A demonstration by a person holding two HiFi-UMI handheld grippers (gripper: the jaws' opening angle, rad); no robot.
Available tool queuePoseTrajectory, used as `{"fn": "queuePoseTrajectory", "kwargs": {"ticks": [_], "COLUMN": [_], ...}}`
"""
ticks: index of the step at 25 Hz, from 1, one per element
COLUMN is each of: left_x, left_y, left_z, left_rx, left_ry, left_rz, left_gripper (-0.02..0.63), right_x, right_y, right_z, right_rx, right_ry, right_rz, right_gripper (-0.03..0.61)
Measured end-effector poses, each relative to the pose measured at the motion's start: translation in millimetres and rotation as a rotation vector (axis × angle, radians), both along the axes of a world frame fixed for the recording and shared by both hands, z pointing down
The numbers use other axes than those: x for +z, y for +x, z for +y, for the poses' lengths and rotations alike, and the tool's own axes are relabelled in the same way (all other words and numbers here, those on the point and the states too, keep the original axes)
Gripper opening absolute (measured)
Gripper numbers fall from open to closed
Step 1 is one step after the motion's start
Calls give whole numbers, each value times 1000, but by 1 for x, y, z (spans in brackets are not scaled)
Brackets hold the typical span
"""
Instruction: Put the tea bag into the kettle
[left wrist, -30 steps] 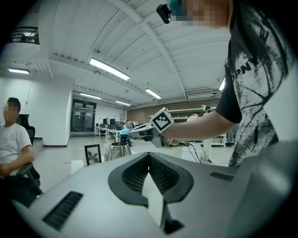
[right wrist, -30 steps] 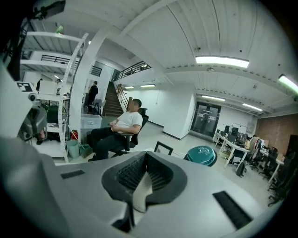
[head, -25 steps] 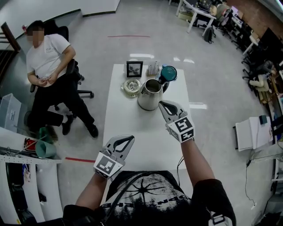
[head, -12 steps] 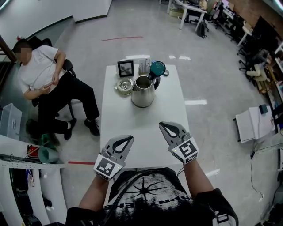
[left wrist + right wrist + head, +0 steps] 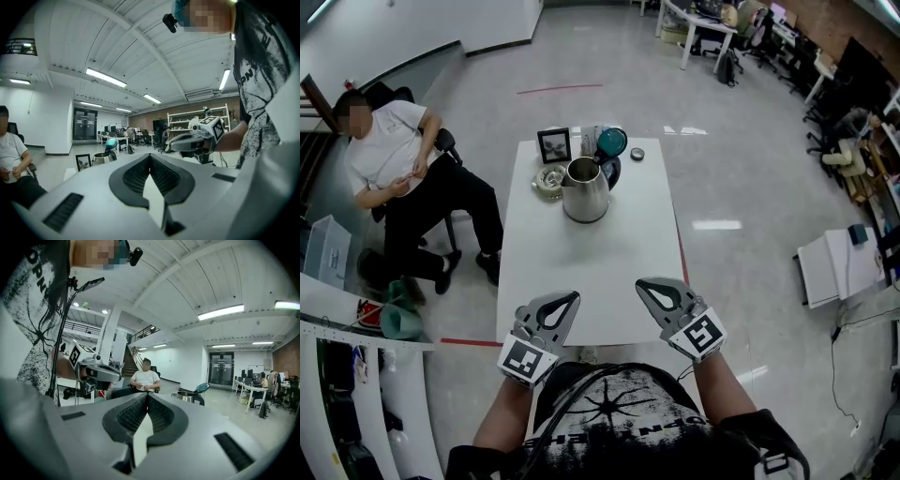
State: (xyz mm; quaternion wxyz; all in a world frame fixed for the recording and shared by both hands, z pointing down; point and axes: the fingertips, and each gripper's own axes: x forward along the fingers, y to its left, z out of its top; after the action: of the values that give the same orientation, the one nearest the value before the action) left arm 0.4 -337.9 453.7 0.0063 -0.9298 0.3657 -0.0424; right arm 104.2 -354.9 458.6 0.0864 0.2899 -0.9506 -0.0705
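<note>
The steel kettle (image 5: 584, 190) stands at the far end of the white table (image 5: 581, 272), its teal lid (image 5: 610, 142) hinged open. It also shows small in the left gripper view as the kettle (image 5: 102, 157) and in the right gripper view as the kettle (image 5: 185, 395). My left gripper (image 5: 571, 297) and right gripper (image 5: 644, 284) hover side by side over the table's near edge, far from the kettle. Both are shut, jaws pressed together with nothing between them. I see no tea bag in any view, and the kettle's inside is too small to make out.
A photo frame (image 5: 553, 144) and a glass dish (image 5: 549, 180) sit left of the kettle, and a small round object (image 5: 637, 154) lies to its right. A person (image 5: 403, 178) sits on a chair left of the table. Desks and chairs line the far right of the room.
My right gripper has drawn back from beside the kettle to the table's near edge. The head view has backed away, so the kettle looks farther off. The left gripper has hardly moved.
</note>
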Motion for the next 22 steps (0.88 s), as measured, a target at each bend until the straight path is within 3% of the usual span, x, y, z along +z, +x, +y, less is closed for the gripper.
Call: {"fn": "queuePoseTrajectory", "kwargs": {"ticks": [7, 14, 22], "left_x": [8, 5, 2], "left_y": [34, 57, 74], "left_z": [44, 79, 105], "left_rx": [-48, -102, -106], "left_ry": [4, -16, 23], "left_rz": [3, -8, -12], "left_gripper": [8, 8, 8], "right_x": [-7, 6, 10], "right_y": [34, 61, 72], "right_z": [44, 81, 100], "right_rx": [-73, -106, -134], "right_ry": [40, 2, -16], "right_rz": [3, 15, 24], "right_gripper": [11, 11, 9]}}
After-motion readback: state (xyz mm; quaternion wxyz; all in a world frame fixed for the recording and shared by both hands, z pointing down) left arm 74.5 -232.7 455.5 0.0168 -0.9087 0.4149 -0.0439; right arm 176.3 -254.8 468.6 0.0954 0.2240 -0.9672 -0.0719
